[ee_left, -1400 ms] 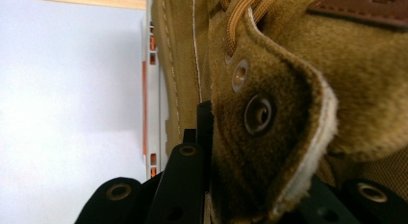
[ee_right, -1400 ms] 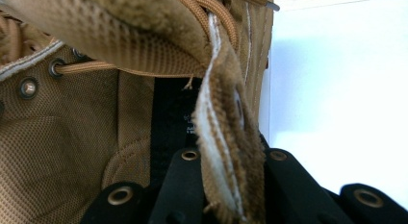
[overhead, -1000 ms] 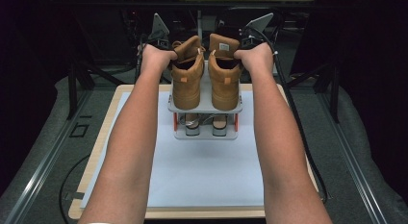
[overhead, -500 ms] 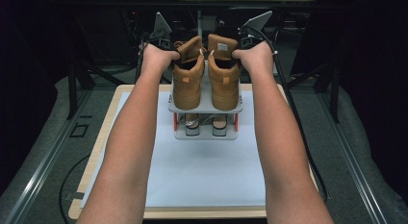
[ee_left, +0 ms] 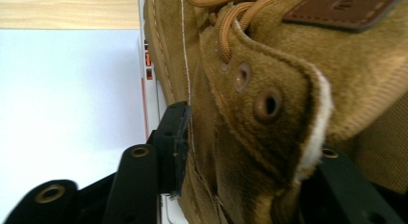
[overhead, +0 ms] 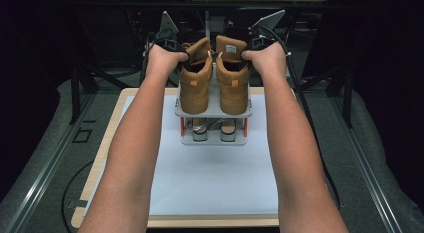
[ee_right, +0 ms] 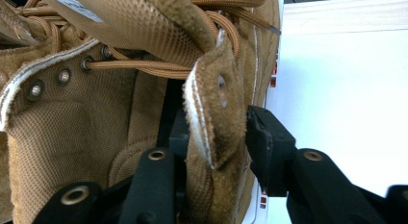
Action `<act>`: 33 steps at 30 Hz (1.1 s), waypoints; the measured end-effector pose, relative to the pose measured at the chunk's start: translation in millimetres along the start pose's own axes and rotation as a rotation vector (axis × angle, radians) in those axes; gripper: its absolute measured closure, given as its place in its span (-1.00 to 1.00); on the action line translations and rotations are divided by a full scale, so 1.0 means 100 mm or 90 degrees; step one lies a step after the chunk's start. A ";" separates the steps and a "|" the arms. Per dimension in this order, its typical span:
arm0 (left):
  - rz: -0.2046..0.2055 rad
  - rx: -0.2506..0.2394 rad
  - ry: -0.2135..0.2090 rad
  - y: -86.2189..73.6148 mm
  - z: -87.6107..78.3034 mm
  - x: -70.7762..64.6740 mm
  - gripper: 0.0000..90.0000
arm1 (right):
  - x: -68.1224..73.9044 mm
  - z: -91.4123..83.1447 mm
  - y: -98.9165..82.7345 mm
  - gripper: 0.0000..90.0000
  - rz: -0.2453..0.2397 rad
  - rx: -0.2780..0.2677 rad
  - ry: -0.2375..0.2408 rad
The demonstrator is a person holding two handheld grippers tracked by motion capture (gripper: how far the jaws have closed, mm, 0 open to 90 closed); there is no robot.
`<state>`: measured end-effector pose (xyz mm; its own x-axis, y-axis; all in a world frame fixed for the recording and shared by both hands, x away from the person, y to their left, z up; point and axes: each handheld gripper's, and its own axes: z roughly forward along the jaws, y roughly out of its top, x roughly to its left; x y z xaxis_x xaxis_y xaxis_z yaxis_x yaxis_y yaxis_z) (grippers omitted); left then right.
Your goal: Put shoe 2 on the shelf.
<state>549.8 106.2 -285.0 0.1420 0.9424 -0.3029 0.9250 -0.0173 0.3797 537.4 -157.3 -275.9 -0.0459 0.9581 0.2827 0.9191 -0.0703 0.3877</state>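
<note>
Tan suede boots stand side by side on the top tier of the grey rack (overhead: pixel 214 112), which sits at the far end of the white mat on the worktop (overhead: pixel 107 143). I have one claw on each: the left claw (overhead: pixel 176 54) at the collar of the left boot (overhead: pixel 196 80), the right claw (overhead: pixel 249 50) at the collar of the right boot (overhead: pixel 232 78).

Both claws have just been opening. In the left gripper view the eyelet flap of the left boot (ee_left: pixel 269 104) lies between the jaws, the outer pad just touching the suede, the inner one down inside the collar; I read no squeeze there, so the jaws stand half wide and let go. In the right gripper view the collar edge of the right boot (ee_right: pixel 211 118) hangs between the jaws with a gap at the outer pad, so that claw is loose too.

My judgement: the placing step is done, both boots are seated on the rack, and I am in the release. Next I need to open a touch more, then draw both claws back and up, clear of the collars, without snagging the laces (ee_right: pixel 144 65) or tipping a boot off the tier. A lower tier carries another pair, small and dim from here.
</note>
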 end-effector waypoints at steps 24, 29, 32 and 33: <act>0.037 -0.029 0.005 -0.05 -0.15 -0.08 -0.03 | -0.12 -0.32 -0.05 0.09 -0.029 -0.064 0.027; 0.036 -0.039 0.005 -0.06 -0.22 -0.05 -0.03 | -0.12 -0.35 -0.07 0.06 -0.034 -0.072 0.028; 0.037 -0.044 0.007 -0.07 -0.26 -0.03 -0.03 | -0.13 -0.38 -0.08 0.04 -0.037 -0.073 0.026; 0.038 -0.044 0.009 -0.07 -0.27 -0.02 -0.03 | -0.13 -0.38 -0.08 0.03 -0.036 -0.075 0.027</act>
<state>532.9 113.2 -263.2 0.1906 0.9448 -0.2666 0.8886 -0.0506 0.4558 515.7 -179.9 -249.3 -0.1145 0.9493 0.2929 0.8621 -0.0516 0.5042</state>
